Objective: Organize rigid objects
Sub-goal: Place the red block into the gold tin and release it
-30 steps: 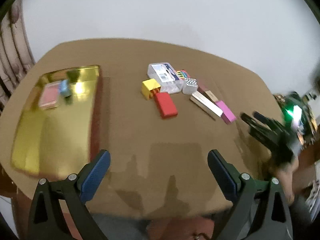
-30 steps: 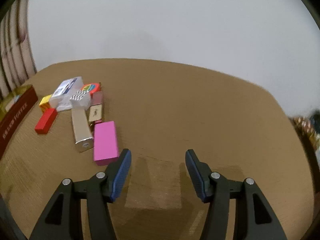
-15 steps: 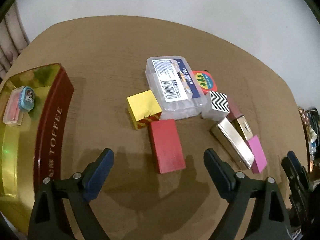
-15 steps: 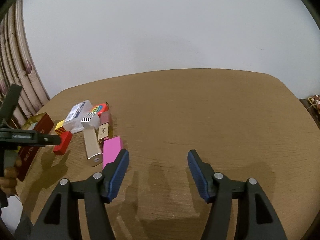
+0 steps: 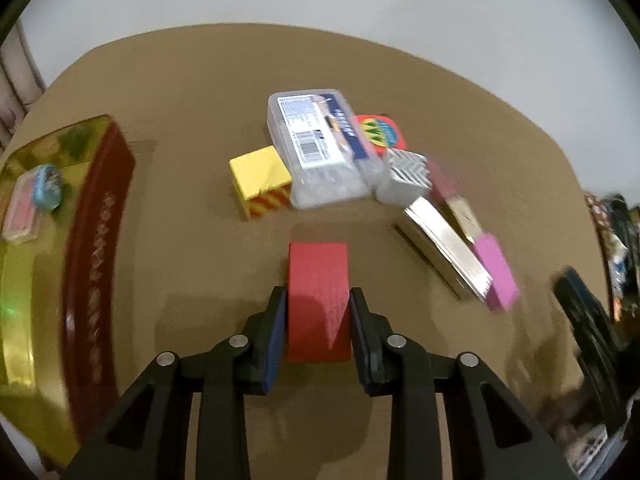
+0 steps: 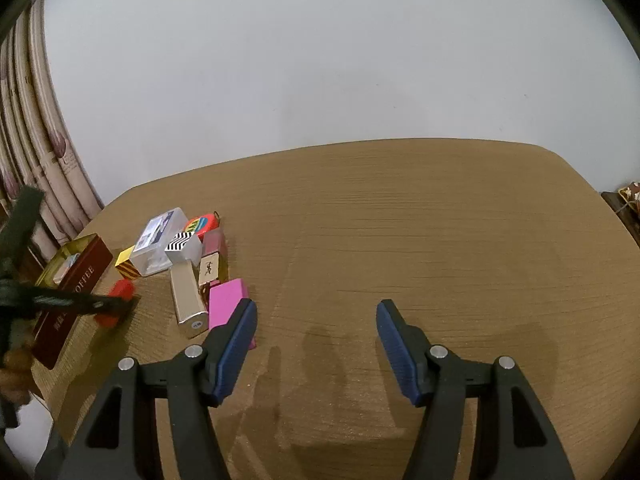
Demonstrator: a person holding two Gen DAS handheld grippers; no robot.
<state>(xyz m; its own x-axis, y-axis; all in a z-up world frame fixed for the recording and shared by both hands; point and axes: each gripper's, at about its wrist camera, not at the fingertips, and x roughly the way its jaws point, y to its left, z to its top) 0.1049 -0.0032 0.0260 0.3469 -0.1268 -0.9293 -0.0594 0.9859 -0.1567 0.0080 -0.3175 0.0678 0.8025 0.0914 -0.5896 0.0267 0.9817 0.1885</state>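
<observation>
My left gripper (image 5: 318, 295) is shut on a red block (image 5: 318, 276), its blue pads pressing both long sides on the brown table (image 5: 200, 80). The right wrist view shows the same grip at the far left, red block (image 6: 121, 289) in the left gripper (image 6: 120, 303). My right gripper (image 6: 316, 307) stands open over bare table with nothing between its fingers. A pink block (image 6: 225, 304) lies just left of its left finger. A gold tin (image 5: 96, 240) with a red wall sits left of the red block. It holds a pink case (image 5: 22, 216) and a small blue item (image 5: 48, 186).
Beyond the red block lies a cluster: a yellow block (image 5: 260, 174), a clear plastic box (image 5: 320, 144), a zigzag-patterned box (image 5: 408, 172), a long gold box (image 5: 444, 248) and a pink block (image 5: 496, 268). A white wall and a curtain (image 6: 36, 168) stand behind.
My left gripper moved forward and down over the red block and closed on it. The right gripper's jaws widened a little and its view tilted up.
</observation>
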